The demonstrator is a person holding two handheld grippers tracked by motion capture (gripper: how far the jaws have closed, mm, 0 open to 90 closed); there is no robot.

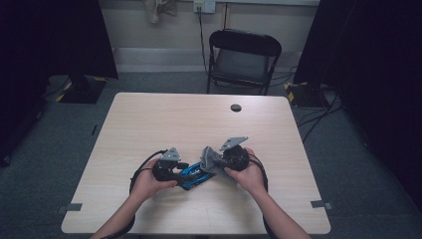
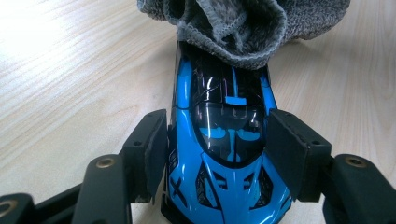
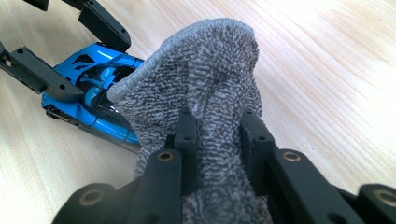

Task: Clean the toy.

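Fuzzy grey cloth (image 3: 205, 93) over glossy blue toy car (image 2: 224, 140)

The room is dim and its corners sink into black, while the pale counter (image 1: 199, 119) catches soft overhead light. In both gripper views, glare whitens the wood at the upper corners. The nearest parts look slightly soft.

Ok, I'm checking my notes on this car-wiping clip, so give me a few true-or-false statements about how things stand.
1. The right gripper is clamped on a grey cloth. True.
2. The toy car is red. False: it is blue.
3. The car sits between the left gripper's jaws. True.
4. The cloth lies flat on the table, far from the car. False: it is bunched up and touching the car.
5. A folding chair stands beyond the table. True.
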